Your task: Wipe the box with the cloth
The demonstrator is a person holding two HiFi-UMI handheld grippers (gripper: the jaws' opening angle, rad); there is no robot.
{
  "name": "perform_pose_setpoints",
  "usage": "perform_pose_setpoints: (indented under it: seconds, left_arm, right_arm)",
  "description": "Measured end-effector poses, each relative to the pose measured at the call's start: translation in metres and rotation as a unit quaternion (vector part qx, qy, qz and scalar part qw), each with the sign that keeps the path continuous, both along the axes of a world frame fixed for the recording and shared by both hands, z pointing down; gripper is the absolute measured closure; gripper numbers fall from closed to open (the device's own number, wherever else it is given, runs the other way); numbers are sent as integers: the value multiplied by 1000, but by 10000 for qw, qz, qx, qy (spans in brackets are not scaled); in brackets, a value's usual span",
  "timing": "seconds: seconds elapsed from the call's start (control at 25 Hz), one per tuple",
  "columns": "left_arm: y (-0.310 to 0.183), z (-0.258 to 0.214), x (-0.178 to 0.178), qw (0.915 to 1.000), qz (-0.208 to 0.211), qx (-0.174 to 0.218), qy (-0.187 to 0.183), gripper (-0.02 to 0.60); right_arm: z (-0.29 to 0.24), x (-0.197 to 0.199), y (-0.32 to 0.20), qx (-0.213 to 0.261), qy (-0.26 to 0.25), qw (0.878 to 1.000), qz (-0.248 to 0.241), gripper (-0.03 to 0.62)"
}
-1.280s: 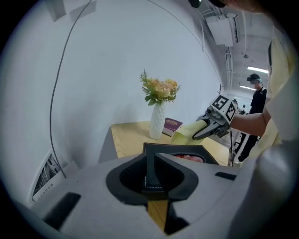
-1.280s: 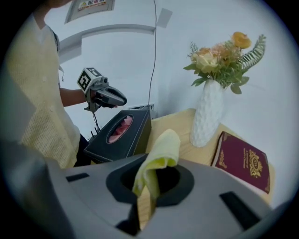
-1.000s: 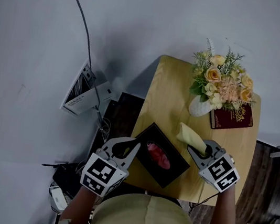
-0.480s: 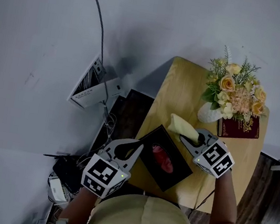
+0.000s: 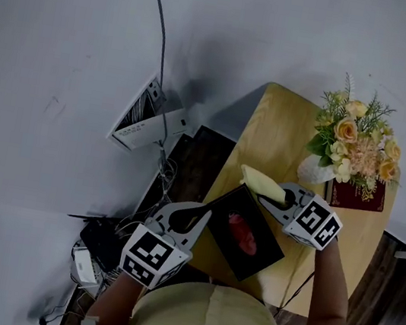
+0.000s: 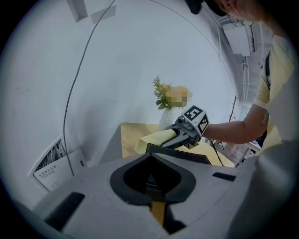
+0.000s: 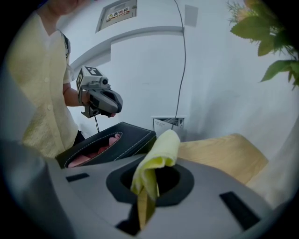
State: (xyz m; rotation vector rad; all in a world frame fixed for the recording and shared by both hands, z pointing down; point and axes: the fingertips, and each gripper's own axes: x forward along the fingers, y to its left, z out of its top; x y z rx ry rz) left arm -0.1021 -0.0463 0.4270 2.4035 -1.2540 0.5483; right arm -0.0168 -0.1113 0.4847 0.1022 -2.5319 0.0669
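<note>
A black box [image 5: 246, 235] with a red tissue showing through its top slot lies on the small wooden table [image 5: 274, 127]. My right gripper [image 5: 268, 200] is shut on a folded yellow cloth [image 5: 261, 181], which hangs just over the box's far edge. In the right gripper view the cloth [image 7: 156, 156] stands up from the shut jaws, and the box [image 7: 110, 140] lies left of it. My left gripper [image 5: 200, 214] is shut at the box's near left corner. Whether it touches the box, I cannot tell. In the left gripper view the box edge [image 6: 180, 155] shows just beyond the jaws.
A white vase of yellow and peach flowers [image 5: 352, 144] stands at the table's far right, next to a dark red book [image 5: 355, 196]. On the floor to the left lie a white case [image 5: 144, 121], cables and a power strip [image 5: 85, 265].
The right gripper has carried the cloth left and slightly down, up to the box's far edge. The left gripper has stayed at the box's corner.
</note>
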Motion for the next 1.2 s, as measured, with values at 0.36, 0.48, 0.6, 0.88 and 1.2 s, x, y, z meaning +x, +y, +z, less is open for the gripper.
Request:
perform_pose_setpoints:
  seconds: [0.36,0.48,0.6,0.88,1.2]
  left_arm:
    - [1,1,1,10000,15,-39,-32,560]
    - [1,1,2,10000,65,-33,-27,560]
    - [1,0,5,9999,125,-13,-24,560]
    - [3,-1,17,9994,331,-39,100,560]
    - [4,-2,29,9976,689,-20,105,560]
  right_arm:
    - [-2,2,14,-476,-151,9974,-522,559]
    - [-4,5,18,-515,-137,9970,-559,559]
    - [-5,10,22,-536,-69,9968,-591,559]
    - [-4,32,41,-694,235,9954,-609,559]
    - [-6,57,63,-844,370,9951,-353,559]
